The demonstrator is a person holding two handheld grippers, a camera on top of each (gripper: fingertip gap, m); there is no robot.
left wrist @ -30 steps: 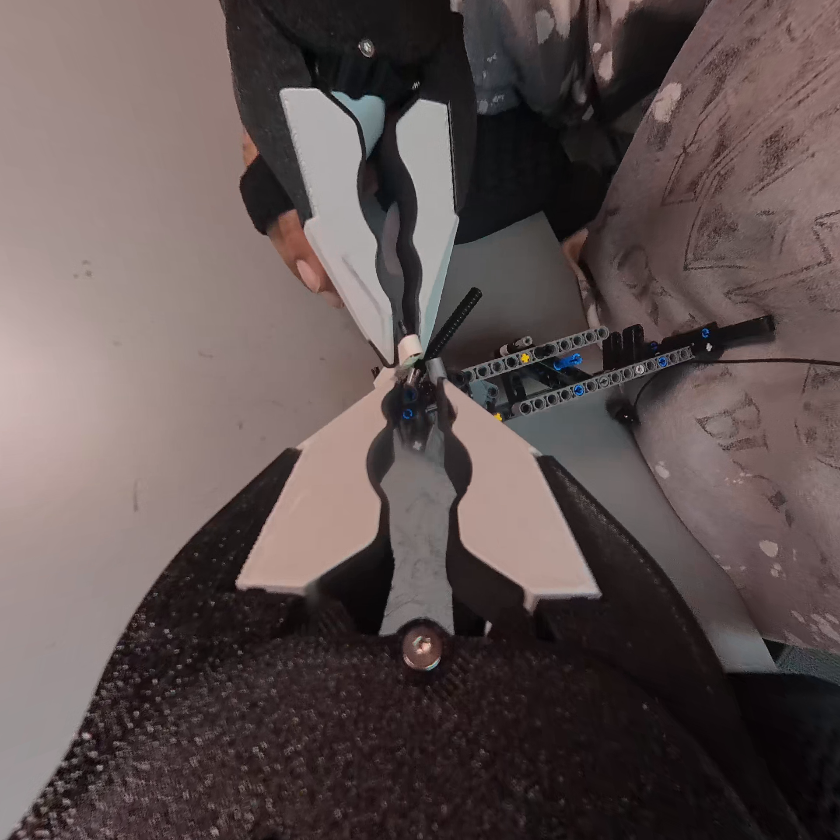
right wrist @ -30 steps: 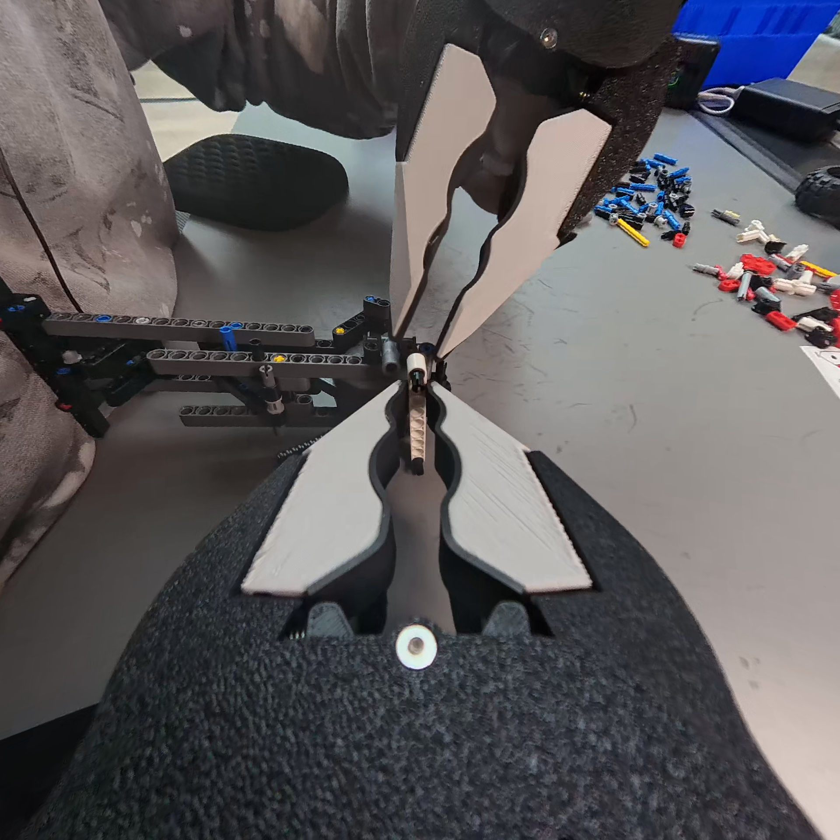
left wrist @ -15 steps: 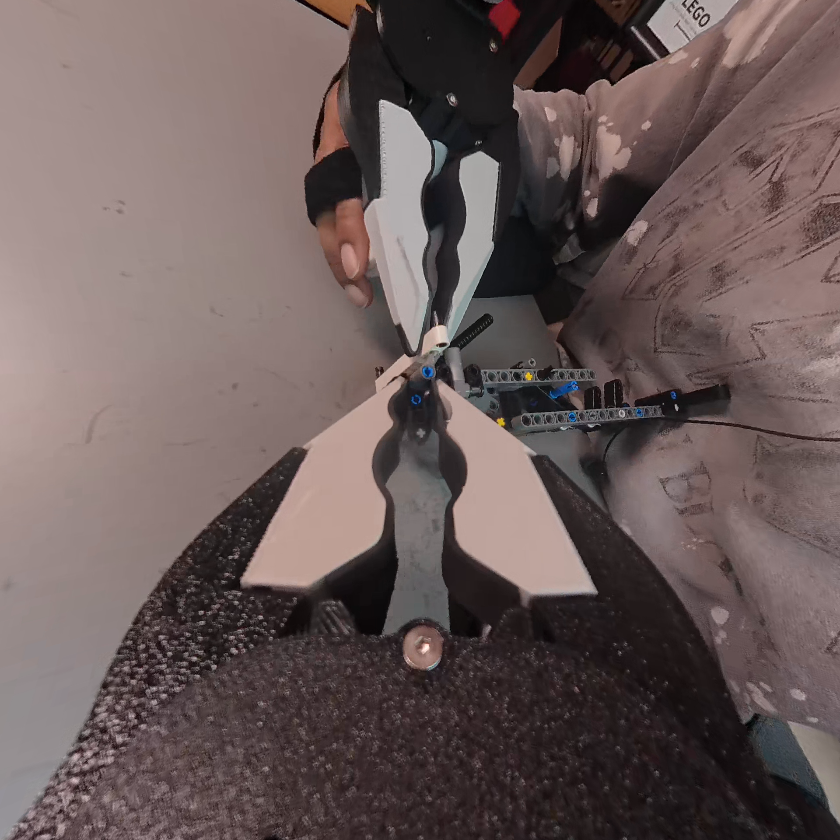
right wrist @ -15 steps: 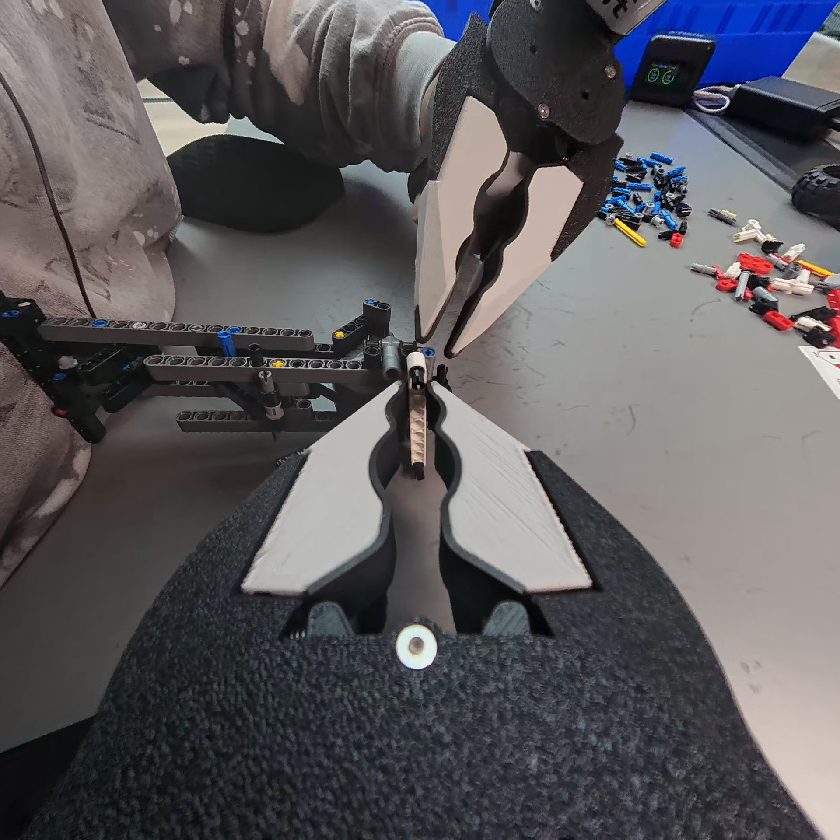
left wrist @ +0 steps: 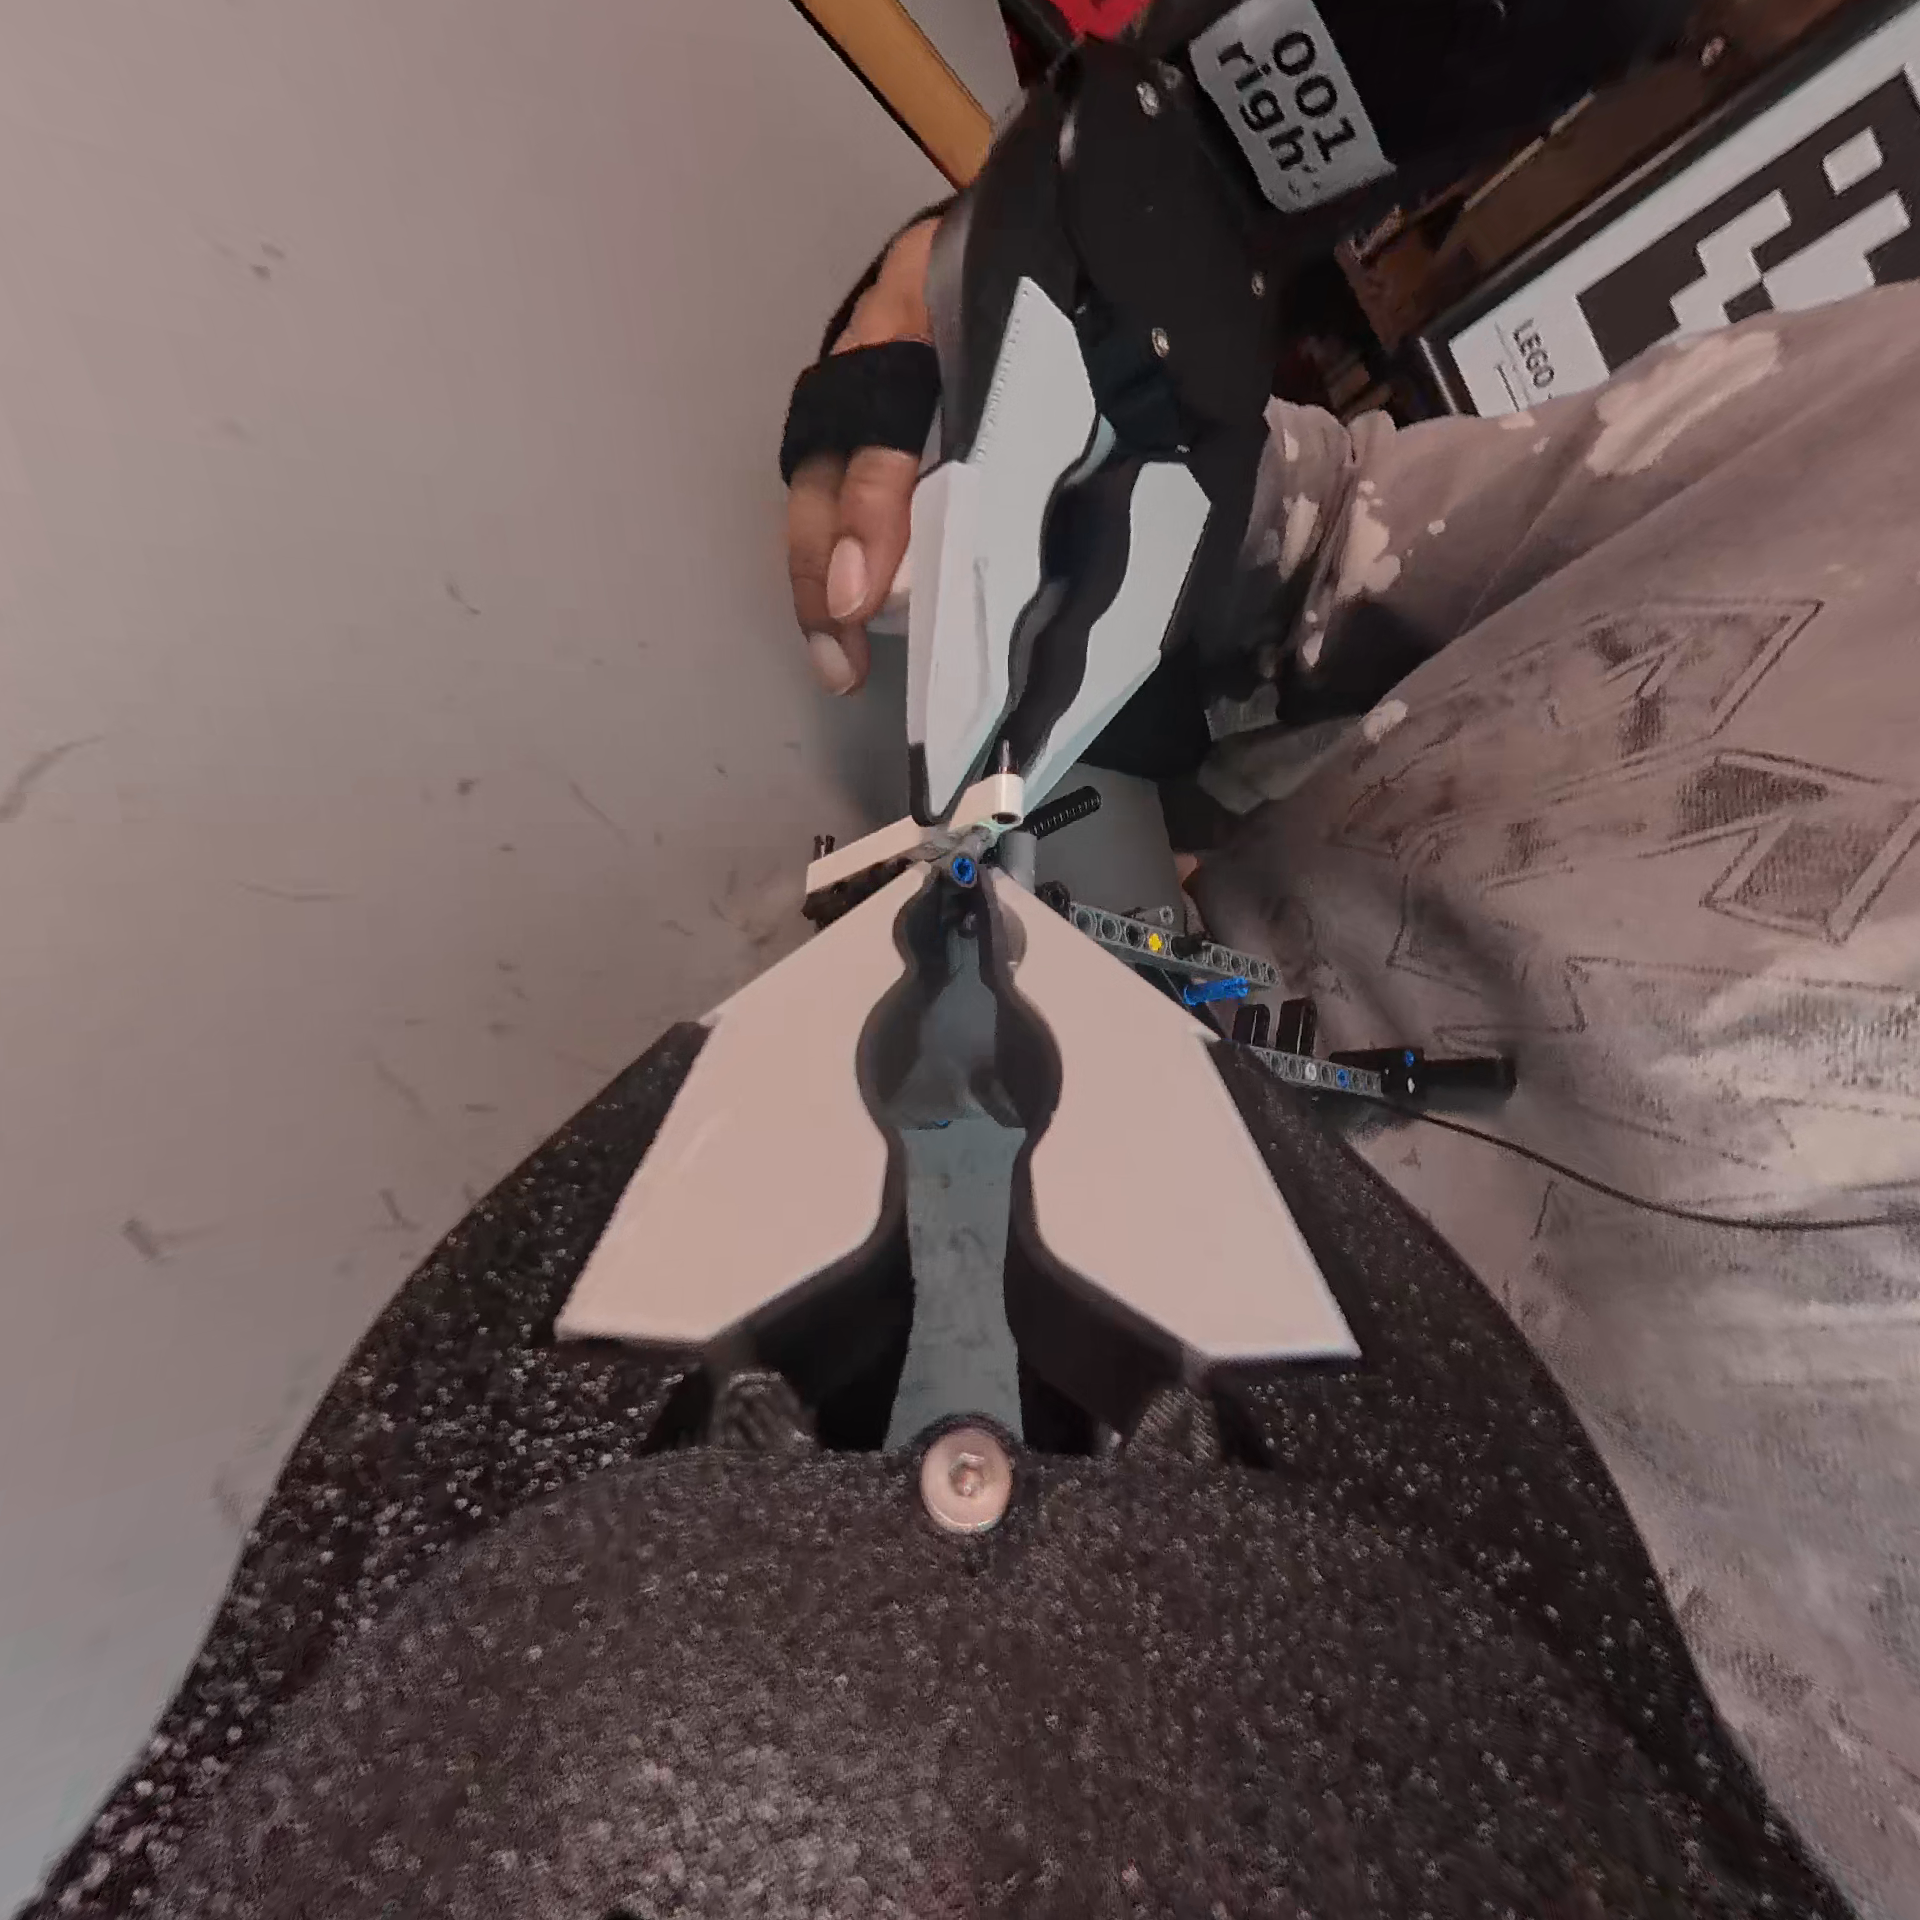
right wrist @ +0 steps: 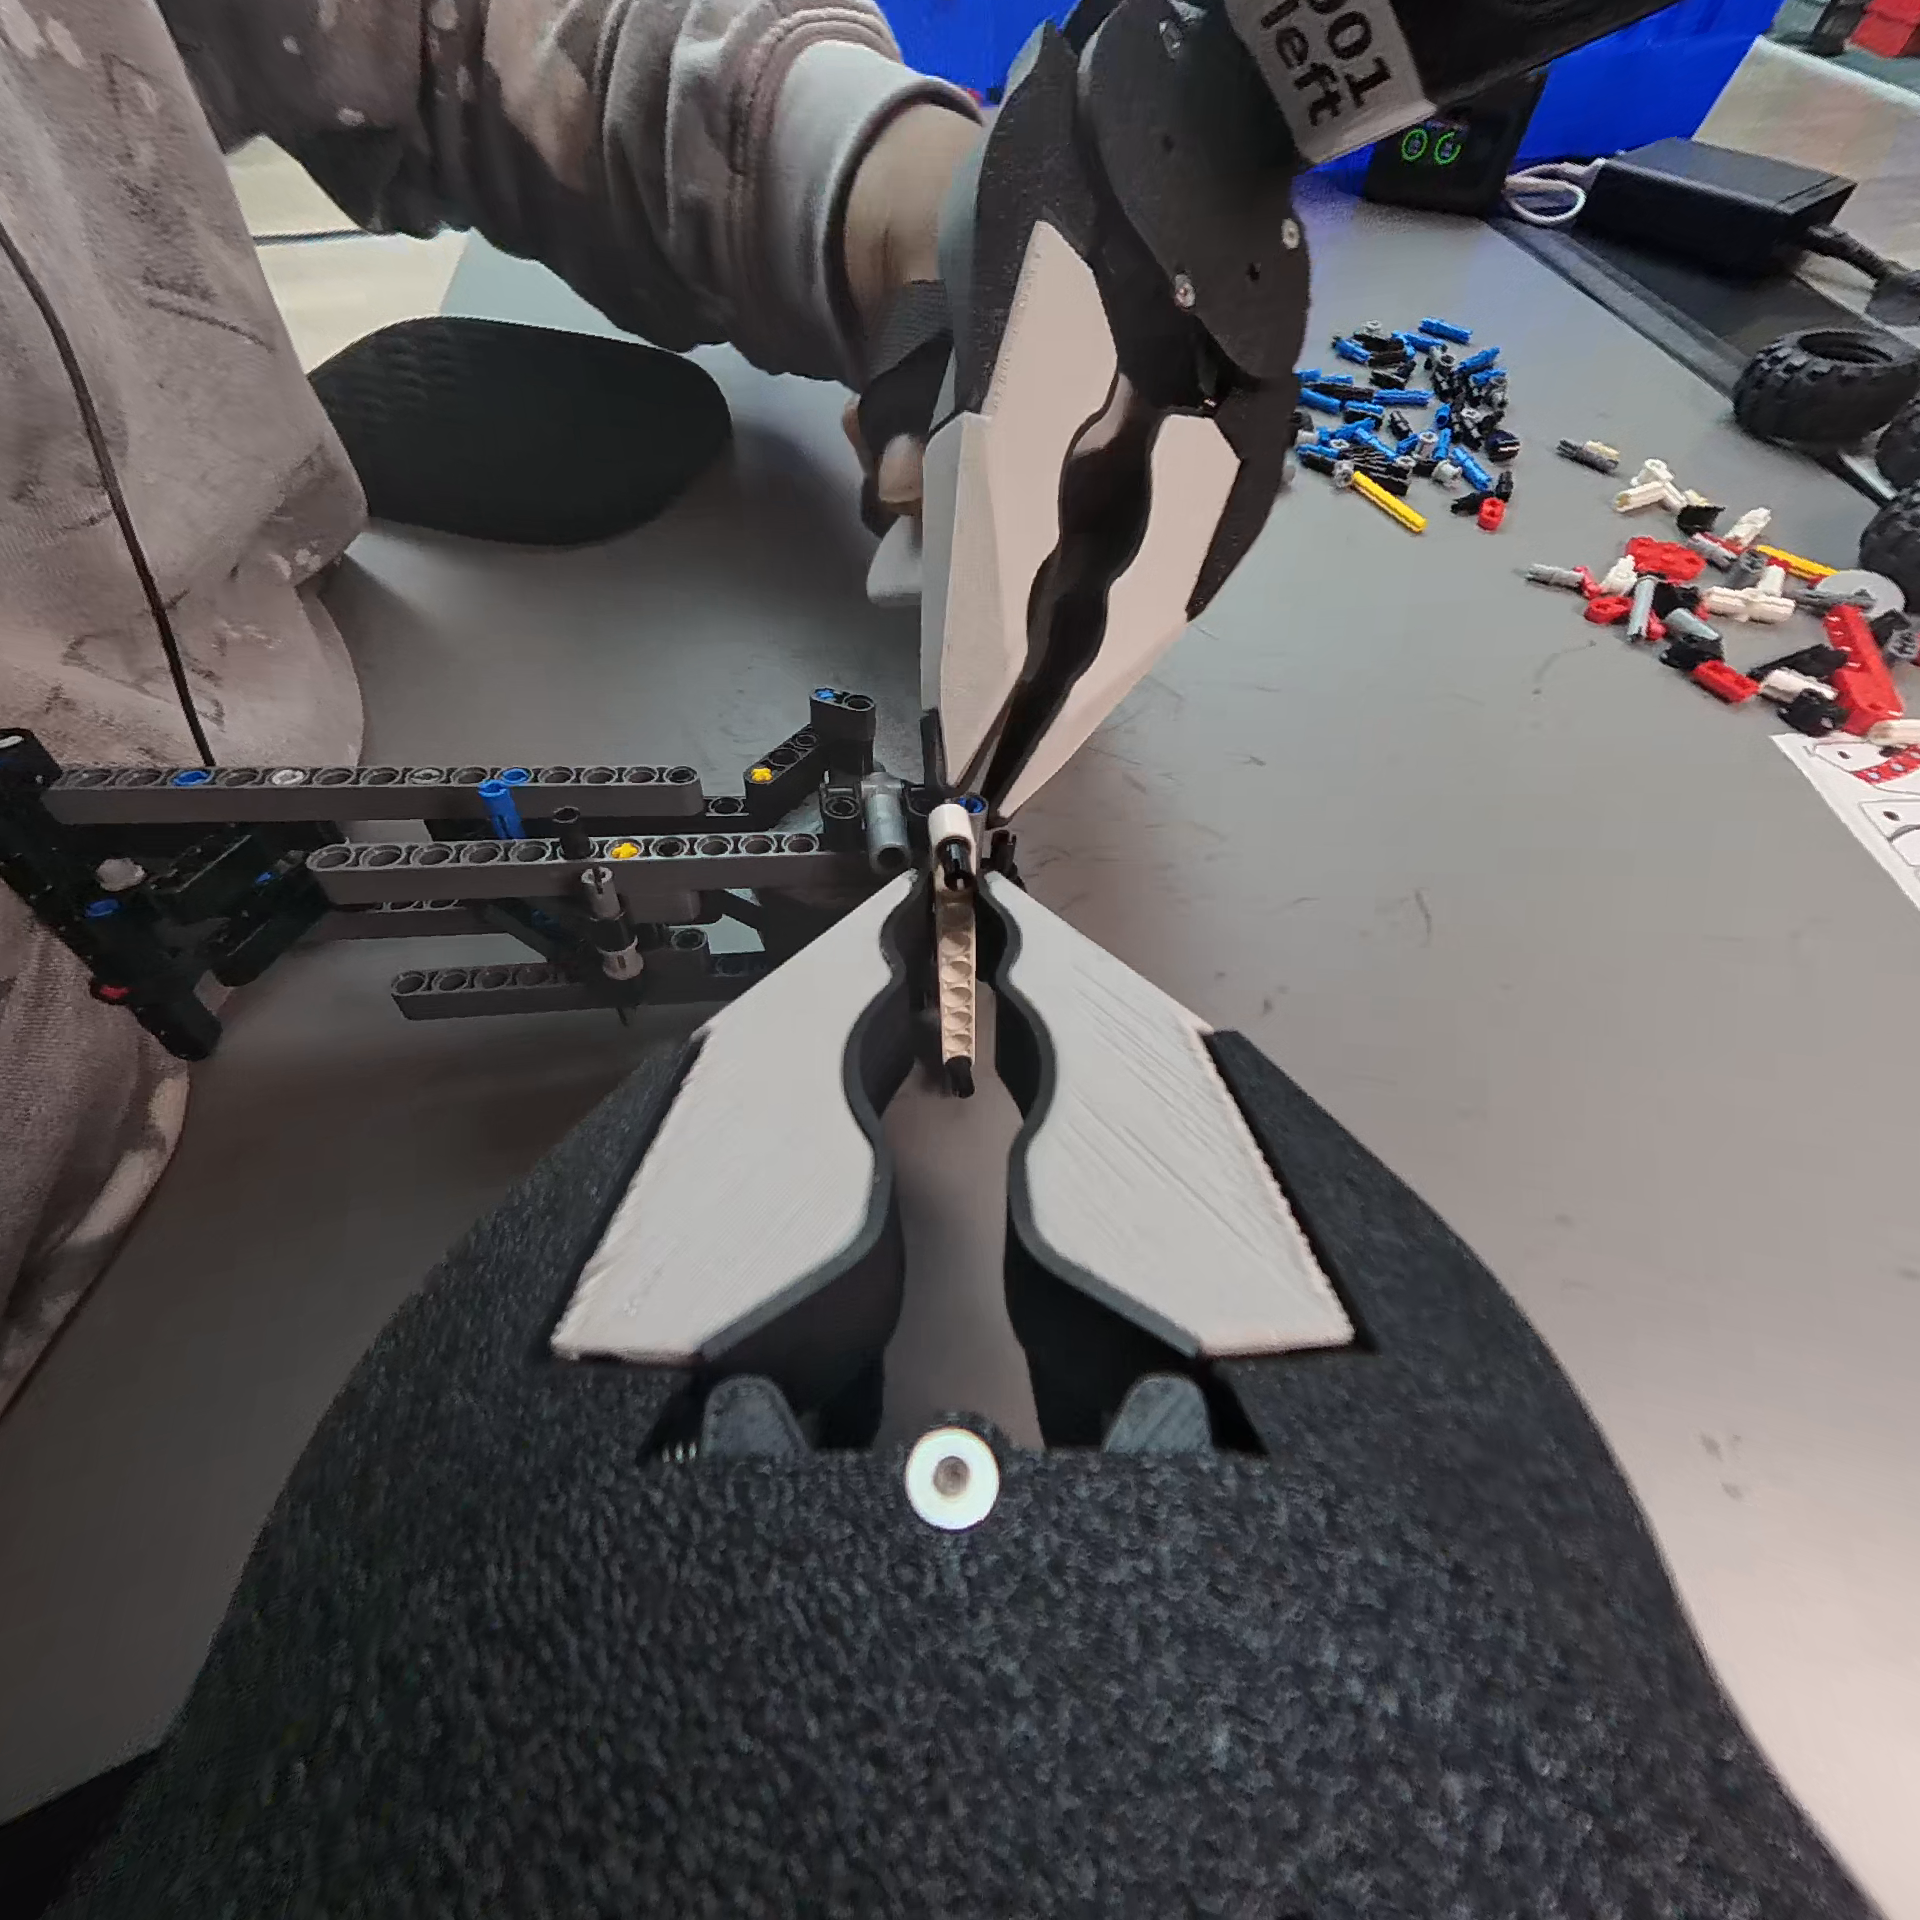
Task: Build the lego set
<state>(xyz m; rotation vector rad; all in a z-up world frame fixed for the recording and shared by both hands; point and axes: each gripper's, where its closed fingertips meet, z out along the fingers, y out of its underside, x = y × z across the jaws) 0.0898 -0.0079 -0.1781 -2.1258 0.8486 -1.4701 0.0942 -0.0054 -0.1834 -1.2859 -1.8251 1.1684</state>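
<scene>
My right tool (right wrist: 951, 883) is clenched on a tan holed beam (right wrist: 956, 992) with a white bush (right wrist: 953, 826) at its far end. My left tool (left wrist: 961, 883) pinches the front end of the grey lego frame (right wrist: 436, 862), which lies on the worktop (right wrist: 1455, 935). Both tool tips meet at that joint. Loose pieces (right wrist: 1413, 416) lie well apart, farther back.

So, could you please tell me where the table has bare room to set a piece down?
Bare table lies between the lego frame and the red and white parts. Crowded: blue pin pile, tyres.
</scene>
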